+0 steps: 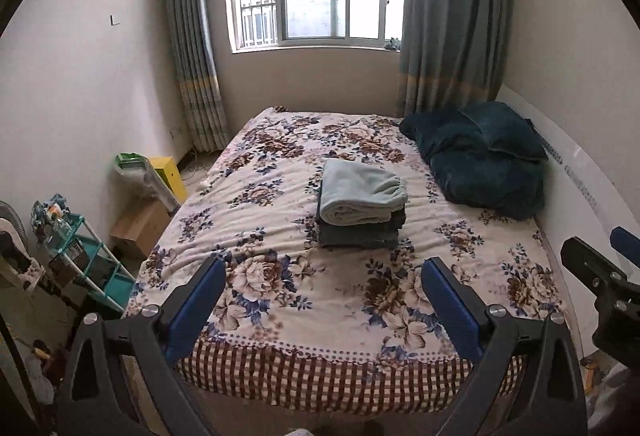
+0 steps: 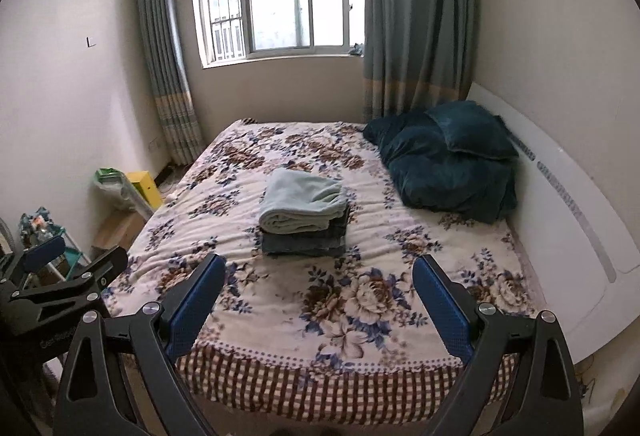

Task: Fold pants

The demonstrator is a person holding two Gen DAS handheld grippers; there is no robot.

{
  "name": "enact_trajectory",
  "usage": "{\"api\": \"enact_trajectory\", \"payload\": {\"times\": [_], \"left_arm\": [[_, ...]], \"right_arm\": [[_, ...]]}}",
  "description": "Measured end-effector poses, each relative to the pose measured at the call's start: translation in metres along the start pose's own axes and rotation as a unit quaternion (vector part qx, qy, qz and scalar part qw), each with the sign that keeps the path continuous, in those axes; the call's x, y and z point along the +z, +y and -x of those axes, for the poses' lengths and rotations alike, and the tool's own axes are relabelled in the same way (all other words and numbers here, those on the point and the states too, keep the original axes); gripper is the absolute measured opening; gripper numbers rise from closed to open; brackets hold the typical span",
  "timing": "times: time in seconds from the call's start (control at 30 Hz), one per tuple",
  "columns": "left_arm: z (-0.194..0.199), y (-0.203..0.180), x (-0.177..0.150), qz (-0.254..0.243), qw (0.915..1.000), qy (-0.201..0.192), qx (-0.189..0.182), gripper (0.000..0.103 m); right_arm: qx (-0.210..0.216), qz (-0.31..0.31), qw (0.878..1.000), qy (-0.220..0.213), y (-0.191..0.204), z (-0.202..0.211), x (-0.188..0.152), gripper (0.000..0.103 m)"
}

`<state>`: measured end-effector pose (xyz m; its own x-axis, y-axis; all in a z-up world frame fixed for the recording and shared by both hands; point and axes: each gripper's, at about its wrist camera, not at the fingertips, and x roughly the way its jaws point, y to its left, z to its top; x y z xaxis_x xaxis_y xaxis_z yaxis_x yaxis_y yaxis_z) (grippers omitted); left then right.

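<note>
A stack of folded clothes lies in the middle of the floral bed [image 1: 280, 316] [image 2: 280, 316]. On top are pale mint fleece pants [image 1: 360, 192] [image 2: 300, 202], folded, with darker grey-blue folded garments [image 1: 356, 234] [image 2: 304, 242] under them. My left gripper [image 1: 322, 272] is open, held over the bed's near end, well short of the stack and holding nothing. My right gripper [image 2: 318, 270] is also open and empty, at a similar distance from the stack. Each gripper shows at the edge of the other's view: the right gripper [image 1: 592, 260], the left gripper [image 2: 68, 264].
A dark teal duvet and pillow [image 1: 480, 156] [image 2: 448, 160] are heaped at the bed's far right by the white headboard [image 2: 568, 220]. Left of the bed stand a teal rack [image 1: 80, 256], a cardboard box [image 1: 140, 224] and a yellow box [image 1: 170, 172]. Window and curtains at the back.
</note>
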<state>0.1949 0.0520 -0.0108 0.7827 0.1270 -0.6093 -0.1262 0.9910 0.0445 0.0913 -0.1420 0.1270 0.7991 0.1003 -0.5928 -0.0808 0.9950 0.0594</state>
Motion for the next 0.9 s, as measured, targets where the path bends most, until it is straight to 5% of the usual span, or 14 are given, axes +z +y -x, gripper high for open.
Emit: {"api": "enact_trajectory", "payload": {"times": [0.37,0.9], "left_arm": [[-0.012,-0.001,0.008,0.008,0.9995,-0.021,0.021,0.103],[-0.105,-0.013,0.038,0.004,0.9990,0.014,0.043,0.103]], "right_arm": [[0.003,-0.003,1.000,-0.011,-0.011,-0.018,0.017,0.101],[-0.036,-0.019,0.999,0.010,-0.024,-0.131,0.055,0.101]]}}
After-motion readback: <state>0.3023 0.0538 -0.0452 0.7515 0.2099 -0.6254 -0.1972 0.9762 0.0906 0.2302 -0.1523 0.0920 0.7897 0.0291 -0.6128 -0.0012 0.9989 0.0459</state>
